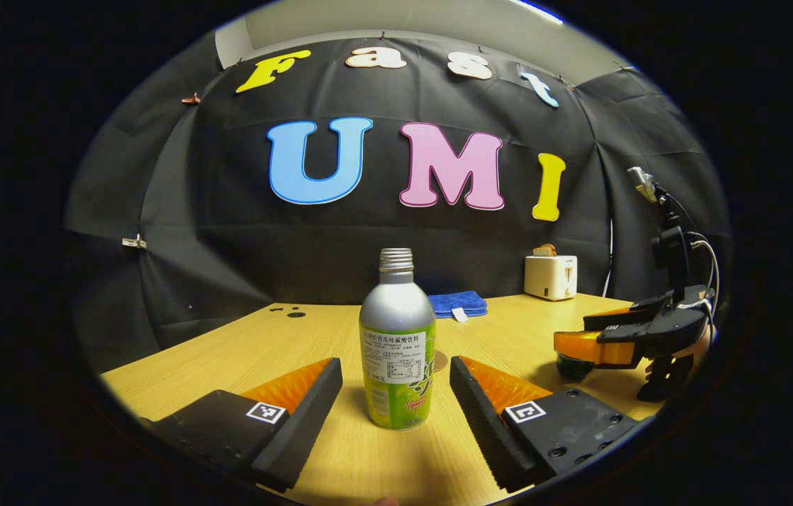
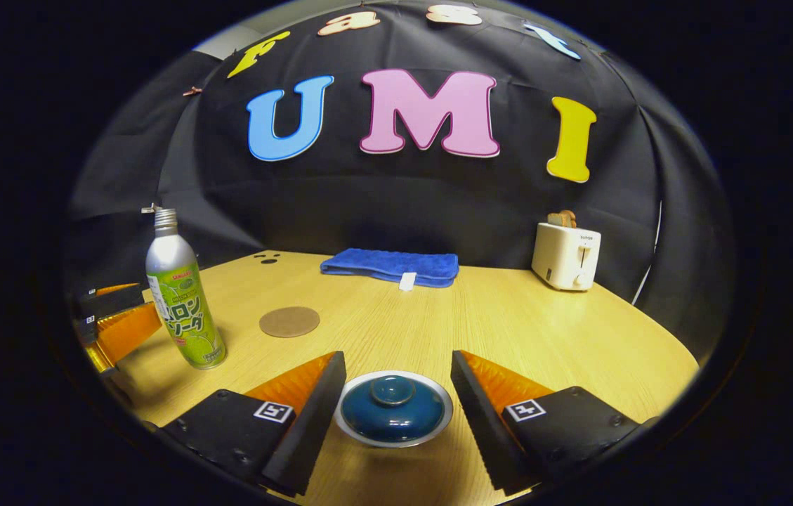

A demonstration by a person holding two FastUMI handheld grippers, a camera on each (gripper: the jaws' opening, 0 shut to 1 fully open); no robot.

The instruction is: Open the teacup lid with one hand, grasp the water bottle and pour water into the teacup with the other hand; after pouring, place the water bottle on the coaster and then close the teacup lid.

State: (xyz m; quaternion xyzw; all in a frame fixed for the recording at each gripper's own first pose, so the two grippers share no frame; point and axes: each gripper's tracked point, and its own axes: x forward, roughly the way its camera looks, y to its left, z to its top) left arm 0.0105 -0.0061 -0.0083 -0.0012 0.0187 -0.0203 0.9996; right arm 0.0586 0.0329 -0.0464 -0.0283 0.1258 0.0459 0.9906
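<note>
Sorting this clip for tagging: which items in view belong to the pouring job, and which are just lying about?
Job: water bottle, teacup lid, coaster, left hand-held gripper and right hand-held gripper, both open.
Lying about: blue cloth, toaster.

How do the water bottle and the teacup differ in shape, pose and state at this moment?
The water bottle is tall and slim, standing upright; the teacup is low and round. The bottle's neck is uncapped, while the teacup still has its lid on. The bottle is silver with a green label; the teacup's lid is dark blue. Each stands on the table between open tongs.
</note>
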